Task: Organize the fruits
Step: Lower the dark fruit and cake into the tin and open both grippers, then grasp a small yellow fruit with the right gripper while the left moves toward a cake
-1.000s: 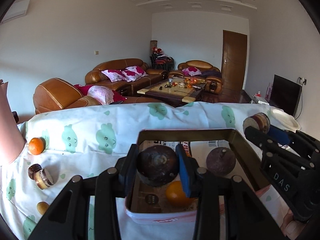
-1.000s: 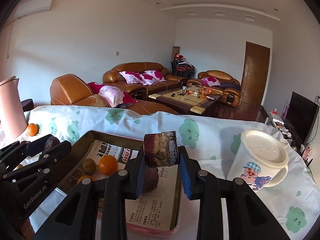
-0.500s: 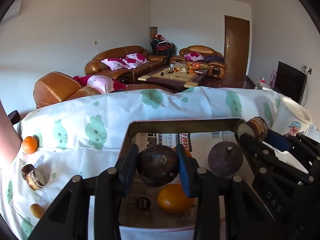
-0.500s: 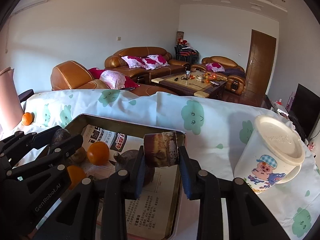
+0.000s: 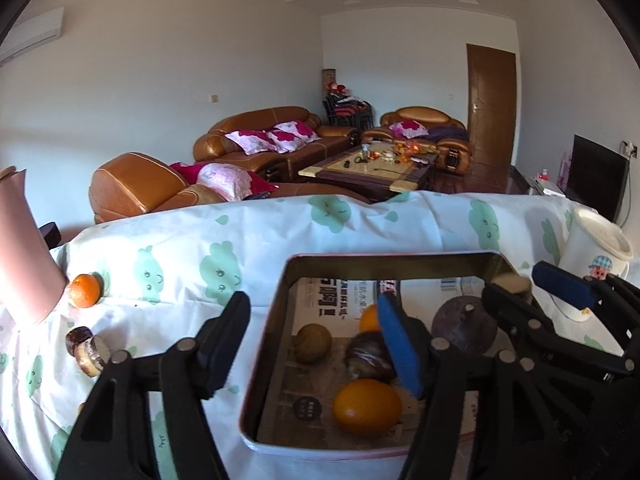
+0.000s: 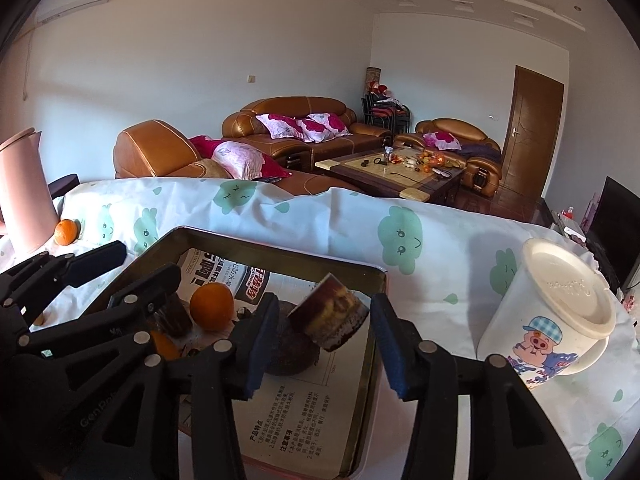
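white walls [image 5: 160, 80] | brown leather sofas [image 5: 272, 132] | wooden door [image 5: 491, 104]

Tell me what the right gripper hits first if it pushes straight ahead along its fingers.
Likely the brown cut chunk tilted between the open right gripper fingers, with a dark round fruit in the tray just beyond; depth is unclear.

My left gripper [image 5: 316, 344] is spread wide, its two black fingers well apart with nothing between the blue pads [image 5: 400, 346]. My right gripper [image 6: 324, 348] is also parted, both pads clear of anything. The two reach forward side by side, close together; each shows at the edge of the other's wrist view, the left one lying left of the right.
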`<state>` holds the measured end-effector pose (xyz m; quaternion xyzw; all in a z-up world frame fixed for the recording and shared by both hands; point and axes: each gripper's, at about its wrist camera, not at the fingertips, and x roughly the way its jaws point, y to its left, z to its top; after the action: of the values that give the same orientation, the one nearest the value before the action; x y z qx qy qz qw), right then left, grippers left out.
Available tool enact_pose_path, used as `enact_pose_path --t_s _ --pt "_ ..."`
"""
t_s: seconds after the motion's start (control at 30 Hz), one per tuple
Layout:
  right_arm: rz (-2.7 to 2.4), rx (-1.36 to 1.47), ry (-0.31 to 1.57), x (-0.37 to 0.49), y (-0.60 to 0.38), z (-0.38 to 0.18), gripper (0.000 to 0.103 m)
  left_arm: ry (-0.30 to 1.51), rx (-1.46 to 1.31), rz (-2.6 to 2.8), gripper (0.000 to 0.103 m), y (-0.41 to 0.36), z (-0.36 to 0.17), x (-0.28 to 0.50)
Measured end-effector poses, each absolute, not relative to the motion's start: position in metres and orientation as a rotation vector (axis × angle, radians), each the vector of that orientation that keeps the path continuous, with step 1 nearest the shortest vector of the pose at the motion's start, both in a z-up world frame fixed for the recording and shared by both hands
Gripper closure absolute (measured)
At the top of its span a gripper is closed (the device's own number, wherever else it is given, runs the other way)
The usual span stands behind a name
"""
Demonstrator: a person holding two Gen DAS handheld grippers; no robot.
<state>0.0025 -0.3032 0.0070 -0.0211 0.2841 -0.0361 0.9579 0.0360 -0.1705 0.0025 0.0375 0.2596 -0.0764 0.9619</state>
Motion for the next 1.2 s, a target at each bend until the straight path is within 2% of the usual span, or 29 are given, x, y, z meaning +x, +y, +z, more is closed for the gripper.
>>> enact_pose_path --t_s 0.03,0.1,0.2,0.3,0.57,0.77,0.87,1.2 --pt "-0.068 -0.038 0.568 0.001 -0.303 0.008 0.048 0.507 0.064 -0.129 0.026 -0.166 0.004 0.033" --pt "-0.06 -0.035 0.546 -0.001 -0.302 0.01 0.04 0.475 0.053 -0.084 0.013 -0.158 0.006 0.029" --pt "-0.054 -0.036 0.521 -0.004 -0.3 0.013 0.033 0.449 0.037 -0.025 0.0 -0.145 0.009 0.026" --pt "-0.056 -0.044 0.51 -0.005 -0.297 0.013 0.022 0.431 0.021 -0.035 0.0 -0.133 0.01 0.022" --pt "-0.08 -0.055 0.438 -0.017 -0.288 0.02 0.021 0.359 0.009 0.032 0.0 -0.105 0.016 0.009" --pt "-0.108 -0.005 0.246 -0.044 -0.298 0.035 0.021 0.33 0.005 0.056 0.0 -0.091 0.014 0.002" --pt "-0.121 0.032 0.188 -0.053 -0.301 0.038 0.013 0.332 -0.011 0.051 0.0 -0.088 0.013 0.003" --pt "-0.16 0.066 0.208 -0.059 -0.299 0.036 0.012 0.346 -0.019 -0.005 0.0 -0.086 0.011 0.0"
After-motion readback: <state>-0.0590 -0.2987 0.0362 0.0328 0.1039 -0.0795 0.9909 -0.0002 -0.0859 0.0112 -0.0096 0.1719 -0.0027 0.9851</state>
